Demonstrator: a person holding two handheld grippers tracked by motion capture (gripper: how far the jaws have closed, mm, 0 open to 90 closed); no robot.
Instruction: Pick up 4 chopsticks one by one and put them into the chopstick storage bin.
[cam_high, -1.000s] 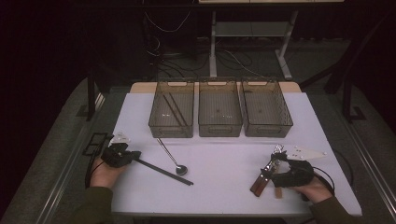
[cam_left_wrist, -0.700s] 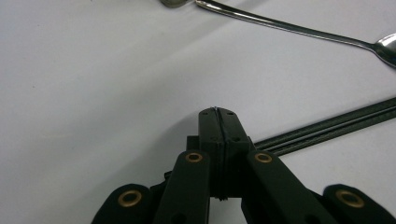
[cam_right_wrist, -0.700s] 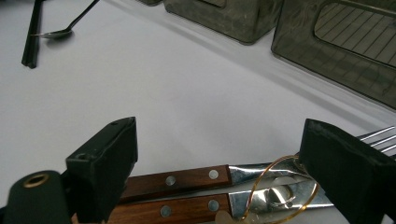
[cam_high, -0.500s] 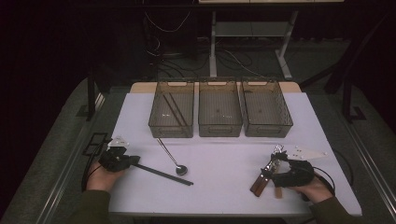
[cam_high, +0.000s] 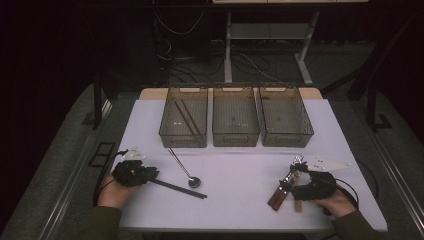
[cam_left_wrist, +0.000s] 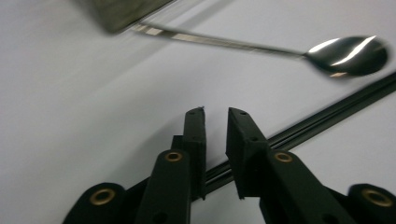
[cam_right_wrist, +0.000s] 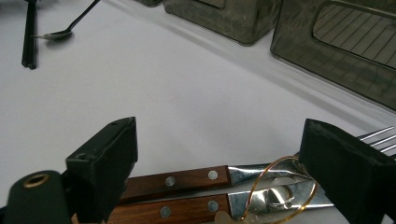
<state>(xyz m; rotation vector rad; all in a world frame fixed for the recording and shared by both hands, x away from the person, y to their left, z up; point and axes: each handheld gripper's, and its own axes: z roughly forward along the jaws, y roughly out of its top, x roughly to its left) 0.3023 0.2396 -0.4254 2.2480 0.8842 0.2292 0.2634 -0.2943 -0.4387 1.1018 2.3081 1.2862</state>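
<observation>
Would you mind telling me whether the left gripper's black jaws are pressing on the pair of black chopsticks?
Apart. The left gripper view shows the left gripper with jaws slightly parted, just opened, and the black chopsticks passing beneath the gap, unpinched.

The spoon (cam_left_wrist: 348, 55) is polished metal, its bowl mirror-bright with sharp highlights. The chopsticks (cam_high: 177, 188) beside it are black and matt, grooved along their length. The left gripper (cam_left_wrist: 215, 122) has dull black plastic jaws with brass-coloured rivets. At the right, the cutlery handles (cam_right_wrist: 175, 179) are reddish-brown wood, smooth, with small steel rivets, and their necks are shiny metal. A thin copper-coloured wire ring (cam_right_wrist: 284, 186) lies on them. The three bins (cam_high: 235, 116) look like smoky translucent plastic. The table (cam_high: 240, 200) is smooth, pale and matt.
</observation>
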